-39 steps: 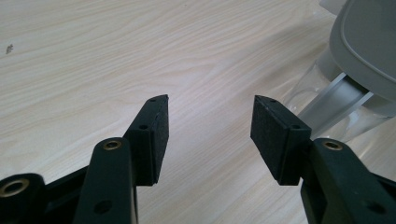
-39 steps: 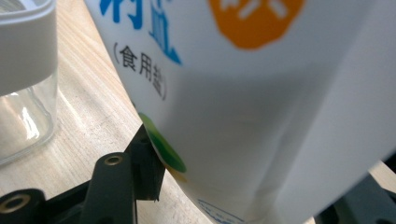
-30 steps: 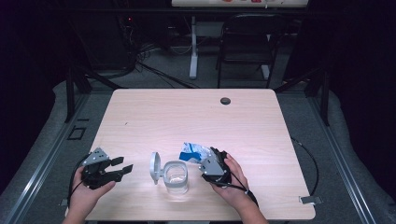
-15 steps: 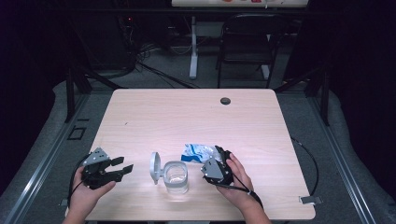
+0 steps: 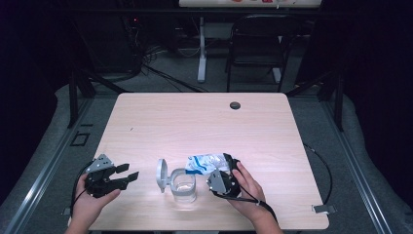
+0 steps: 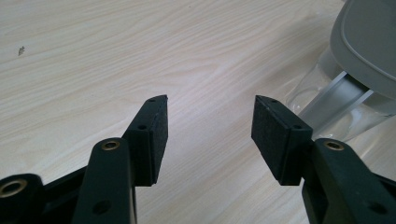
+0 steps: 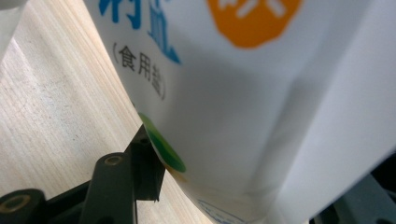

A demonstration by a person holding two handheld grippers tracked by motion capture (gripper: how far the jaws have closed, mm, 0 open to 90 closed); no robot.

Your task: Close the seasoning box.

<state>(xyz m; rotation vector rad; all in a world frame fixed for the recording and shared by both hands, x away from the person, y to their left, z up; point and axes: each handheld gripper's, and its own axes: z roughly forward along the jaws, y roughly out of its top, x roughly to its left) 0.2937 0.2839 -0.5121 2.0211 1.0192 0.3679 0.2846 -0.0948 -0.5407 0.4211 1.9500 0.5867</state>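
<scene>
A clear jar (image 5: 184, 187) stands near the table's front edge, its grey flip lid (image 5: 161, 174) hinged open to the left. My right gripper (image 5: 225, 164) sits just right of the jar, shut on a white and blue bag (image 5: 204, 162) that lies tilted over the table behind the jar's mouth. In the right gripper view the bag (image 7: 243, 93) shows blue print, an orange badge and a green dot, and one finger (image 7: 140, 172) presses its side. My left gripper (image 5: 127, 171) rests left of the jar, open and empty. In the left gripper view its pads (image 6: 156, 130) stand wide apart beside the jar (image 6: 327, 102).
The wooden table (image 5: 204, 122) has a dark cable hole (image 5: 235, 105) near its far edge. A black chair (image 5: 258, 44) and a white desk leg (image 5: 201, 48) stand beyond it. Cables trail over the floor at both sides.
The bag in my right gripper has shifted slightly and lies a little flatter. Both hands stay where they were.
</scene>
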